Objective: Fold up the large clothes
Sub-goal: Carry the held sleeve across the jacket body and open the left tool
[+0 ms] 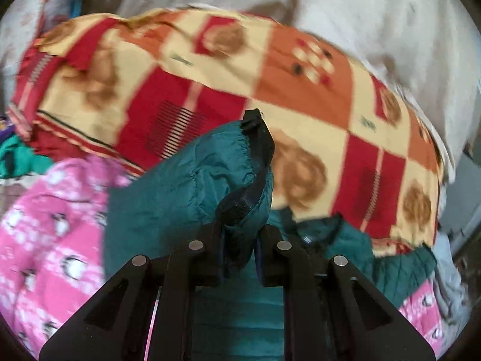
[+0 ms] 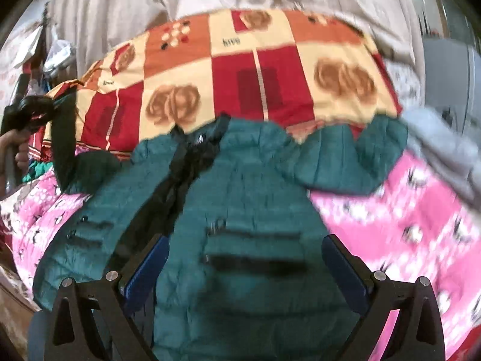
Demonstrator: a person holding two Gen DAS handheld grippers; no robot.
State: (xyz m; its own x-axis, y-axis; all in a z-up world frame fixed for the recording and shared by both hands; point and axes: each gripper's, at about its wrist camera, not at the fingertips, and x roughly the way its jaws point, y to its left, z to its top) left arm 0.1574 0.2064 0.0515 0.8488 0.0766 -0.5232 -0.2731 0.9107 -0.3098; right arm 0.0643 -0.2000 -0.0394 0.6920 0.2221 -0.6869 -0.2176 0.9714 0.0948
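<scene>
Left wrist, tongs [image 1: 239, 258] pinching puffy quilted teal jacket [image 1: 186, 180], right tongs [image 2: 245, 266] spread.

Small dark script marks on cream squares of patterned blanket [image 2: 228, 60]; too blurred to read.

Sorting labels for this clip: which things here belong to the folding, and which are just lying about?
In the job: teal quilted jacket; left gripper, shut on its cuff; right gripper, open.
Lying about: patchwork blanket; pink penguin blanket; grey garment.
</scene>
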